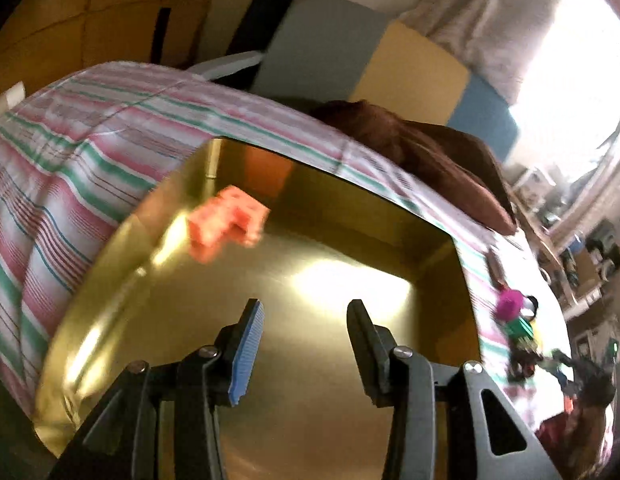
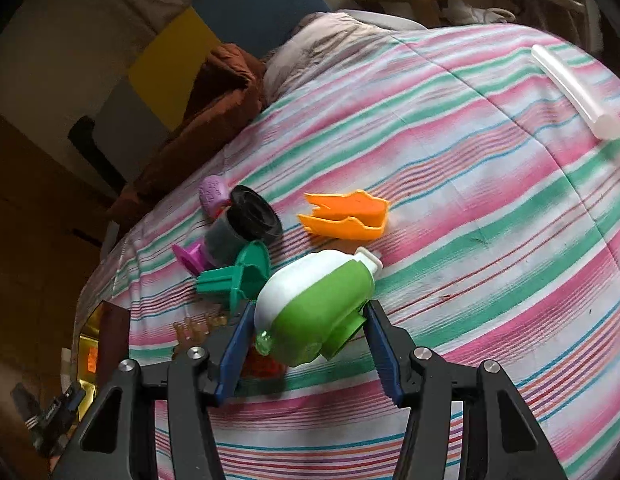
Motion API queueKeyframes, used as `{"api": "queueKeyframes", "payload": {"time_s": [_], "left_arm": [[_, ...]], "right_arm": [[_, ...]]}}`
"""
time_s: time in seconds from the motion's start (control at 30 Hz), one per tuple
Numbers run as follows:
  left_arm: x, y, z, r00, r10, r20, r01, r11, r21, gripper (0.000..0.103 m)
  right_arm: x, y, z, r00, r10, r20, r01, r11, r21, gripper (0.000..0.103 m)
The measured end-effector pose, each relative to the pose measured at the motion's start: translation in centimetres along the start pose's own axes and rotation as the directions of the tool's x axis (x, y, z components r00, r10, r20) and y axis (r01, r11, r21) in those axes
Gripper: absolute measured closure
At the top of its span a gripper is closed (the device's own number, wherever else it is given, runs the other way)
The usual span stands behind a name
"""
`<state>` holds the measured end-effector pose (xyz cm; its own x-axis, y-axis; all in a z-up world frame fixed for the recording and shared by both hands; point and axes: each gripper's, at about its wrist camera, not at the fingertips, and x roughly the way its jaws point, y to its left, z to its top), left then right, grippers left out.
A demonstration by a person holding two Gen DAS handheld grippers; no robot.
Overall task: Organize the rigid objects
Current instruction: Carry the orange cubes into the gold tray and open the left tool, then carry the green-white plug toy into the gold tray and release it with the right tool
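My left gripper [image 1: 304, 344] is open and empty above a shiny gold tray [image 1: 122, 280]. A blurred pink block [image 1: 226, 222] is over the tray's far left part, ahead of the fingers and apart from them. My right gripper [image 2: 308, 354] has its jaws around a green and white toy [image 2: 310, 308] on the striped bedspread [image 2: 490, 220]; both pads touch its sides. Beyond it lie a green plastic piece [image 2: 238, 276], a black tub [image 2: 246, 220], a purple piece [image 2: 190, 258], a lilac stamp [image 2: 212, 194] and an orange cutter [image 2: 346, 218].
A clear tube [image 2: 570, 88] lies far right on the bed. A brown blanket [image 2: 206, 116] and a pillow [image 2: 310, 48] are at the head. The gold tray's corner [image 2: 86, 340] shows at the left bed edge. Small amber and red pieces [image 2: 198, 326] lie under the right gripper.
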<state>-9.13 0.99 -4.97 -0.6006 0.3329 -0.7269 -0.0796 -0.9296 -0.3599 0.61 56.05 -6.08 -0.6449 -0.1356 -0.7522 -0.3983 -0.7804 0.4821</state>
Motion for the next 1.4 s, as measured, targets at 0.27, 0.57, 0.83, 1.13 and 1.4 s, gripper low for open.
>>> {"api": "queueKeyframes", "payload": {"time_s": [0.27, 0.57, 0.83, 1.13, 1.4], "left_arm": [[-2.2, -3.3, -2.8, 0.997, -0.076, 0.025, 0.072, 0.988, 0.134, 0.059], [-3.0, -2.3, -3.7, 0.998, -0.062, 0.016, 0.06, 0.993, 0.106, 0.059], [-4.4, 0.0, -3.8, 0.999, -0.026, 0.032, 0.026, 0.999, 0.03, 0.059], [-5.9, 1.5, -4.0, 0.998, 0.028, 0.05, -0.028, 1.0, -0.007, 0.059], [-6.0, 3.6, -4.0, 0.998, 0.05, 0.025, -0.048, 0.997, -0.068, 0.059]], "right_arm": [[-1.5, 4.9, -1.9, 0.997, 0.065, 0.031, -0.059, 0.983, -0.176, 0.047], [-0.7, 14.2, -4.4, 0.991, 0.134, -0.015, -0.131, 0.925, -0.357, 0.047], [0.6, 25.2, -7.5, 0.964, 0.244, -0.11, -0.266, 0.827, -0.496, 0.047], [5.7, 39.8, -14.9, 0.959, 0.193, -0.209, -0.284, 0.577, -0.766, 0.047], [13.6, 44.6, -19.6, 0.986, -0.009, -0.166, -0.147, 0.418, -0.897, 0.047]]}}
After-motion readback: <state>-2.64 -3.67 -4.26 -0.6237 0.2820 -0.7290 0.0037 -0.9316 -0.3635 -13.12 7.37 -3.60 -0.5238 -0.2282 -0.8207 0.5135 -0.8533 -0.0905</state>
